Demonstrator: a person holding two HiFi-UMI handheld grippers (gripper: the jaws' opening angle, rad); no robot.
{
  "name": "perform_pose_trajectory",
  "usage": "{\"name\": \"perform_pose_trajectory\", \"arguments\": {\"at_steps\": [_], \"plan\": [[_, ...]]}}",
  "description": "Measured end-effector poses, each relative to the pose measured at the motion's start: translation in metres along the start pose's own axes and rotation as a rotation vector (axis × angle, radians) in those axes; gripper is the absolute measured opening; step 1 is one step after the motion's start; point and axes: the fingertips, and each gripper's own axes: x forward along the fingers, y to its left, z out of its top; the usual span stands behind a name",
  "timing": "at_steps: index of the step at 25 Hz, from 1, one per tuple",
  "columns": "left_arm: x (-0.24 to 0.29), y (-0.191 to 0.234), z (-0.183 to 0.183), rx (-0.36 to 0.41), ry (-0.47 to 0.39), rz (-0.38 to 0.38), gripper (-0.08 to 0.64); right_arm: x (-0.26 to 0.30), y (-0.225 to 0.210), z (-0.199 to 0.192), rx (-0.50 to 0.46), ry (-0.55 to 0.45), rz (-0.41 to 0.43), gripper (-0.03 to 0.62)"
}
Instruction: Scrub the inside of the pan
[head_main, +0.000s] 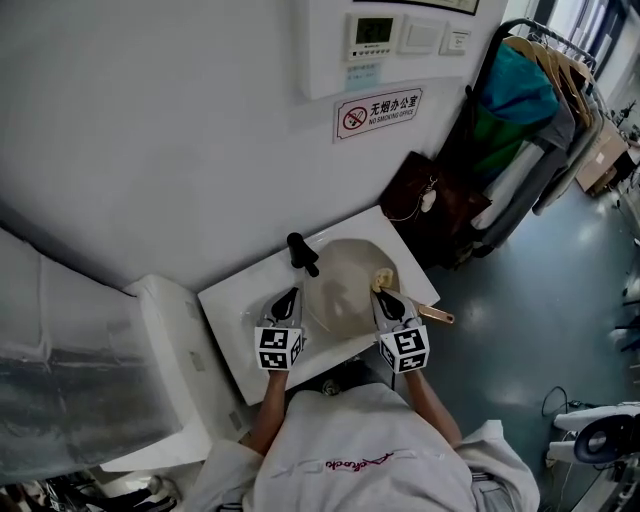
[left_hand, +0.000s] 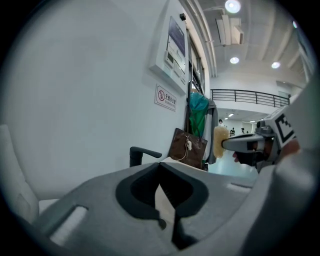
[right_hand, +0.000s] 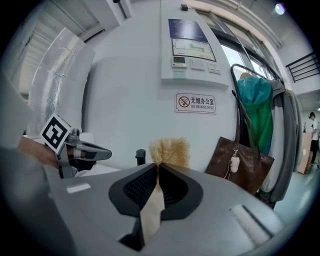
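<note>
- Head view: the pan (head_main: 345, 280) lies in the basin of the white sink (head_main: 225, 310), below the black faucet (head_main: 302, 253). Its handle (head_main: 437, 316) juts out over the sink's right edge.
- The left gripper (head_main: 288, 297) sits at the pan's left rim. From here I cannot tell whether it touches the rim.
- The right gripper (head_main: 383, 293) is over the pan's right side, with a yellowish scrub pad (head_main: 382, 278) at its tip. The person's arms and torso cover the sink's near edge.
- Left gripper view: the left gripper (left_hand: 160, 165) has its jaws closed together at the tips, and nothing can be made out between them. Its own body hides whatever lies below. The right gripper (left_hand: 235, 144) shows at the right, with the scrub pad (left_hand: 220, 141) in front of a brown bag (left_hand: 187, 145).
- Right gripper view: the right gripper (right_hand: 157, 167) is clamped on the scrub pad (right_hand: 170, 151), whose fuzzy edge stands above the jaws. The left gripper (right_hand: 100, 152) shows at the left, its handle cut off by the lens edge. The pan is hidden beneath the gripper body.
</note>
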Motion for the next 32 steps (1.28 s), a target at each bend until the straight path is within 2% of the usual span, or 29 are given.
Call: {"name": "perform_pose_trajectory", "arguments": {"at_steps": [9,15,23,28,32], "plan": [[0.016,0.013,-0.024,-0.012,0.071,0.045,0.000,0.023,-0.005,-0.013,-0.003,0.044,0.056,0.023],[0.024,0.012,-0.051,-0.035,0.125,0.056,0.000,0.033,-0.005,-0.040,-0.015,0.106,0.094,0.023],[0.041,0.009,-0.078,-0.051,0.192,0.059,0.000,0.043,-0.011,-0.073,0.016,0.170,0.128,0.023],[0.046,0.013,-0.096,-0.075,0.241,0.094,0.002,0.044,-0.014,-0.097,0.033,0.229,0.151,0.023],[0.053,0.016,-0.101,-0.102,0.238,0.120,0.002,0.051,-0.020,-0.107,0.044,0.246,0.166,0.023]]}}
